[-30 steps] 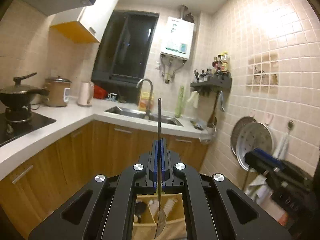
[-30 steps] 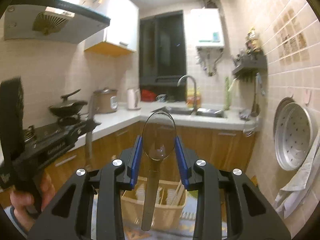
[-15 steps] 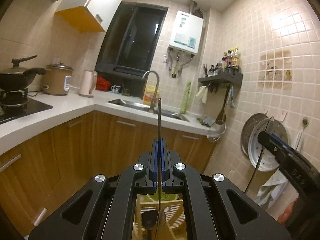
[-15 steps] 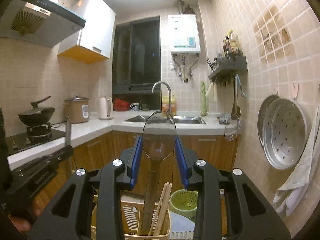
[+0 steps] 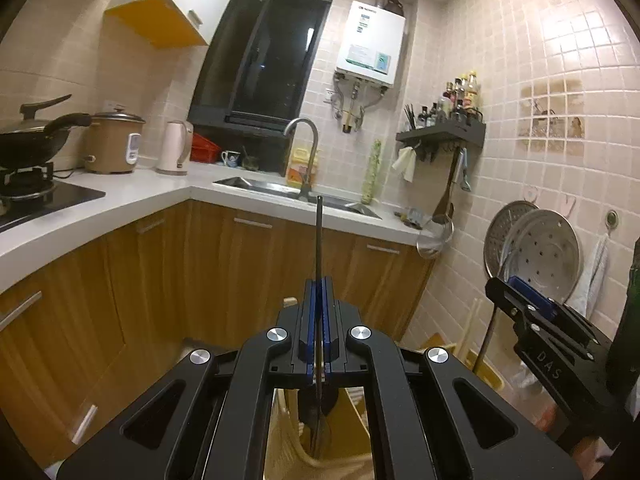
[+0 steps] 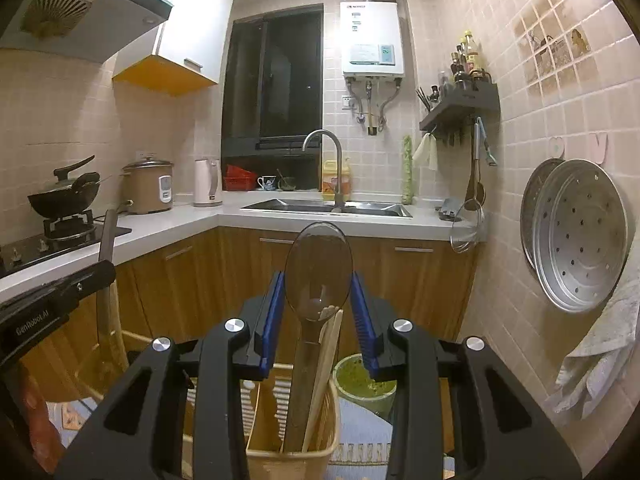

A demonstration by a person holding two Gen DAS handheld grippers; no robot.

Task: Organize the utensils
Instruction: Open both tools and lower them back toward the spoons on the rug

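My left gripper [image 5: 318, 308] is shut on a thin dark utensil [image 5: 319, 248], seen edge-on and upright, its lower end hanging over a beige utensil basket [image 5: 344, 432]. My right gripper [image 6: 318, 304] has blue pads either side of a large dark spoon [image 6: 318, 272] whose handle stands in the beige basket [image 6: 296, 452] beside wooden chopsticks [image 6: 326, 364]. The pads stand slightly off the bowl, so the jaws look open. The left gripper also shows in the right wrist view [image 6: 60, 300], with its utensil [image 6: 106, 264] upright.
An L-shaped white counter [image 5: 168, 192] with wooden cabinets runs behind, with sink [image 5: 288, 192], stove and wok [image 5: 28, 140]. Steamer trays [image 6: 576, 236] hang on the right tiled wall. A green colander [image 6: 364, 380] sits on the floor mat beside the basket.
Both grippers have lowered toward the basket. The spoon's handle now stands inside the basket, and the left gripper's utensil tip hangs over its compartment.
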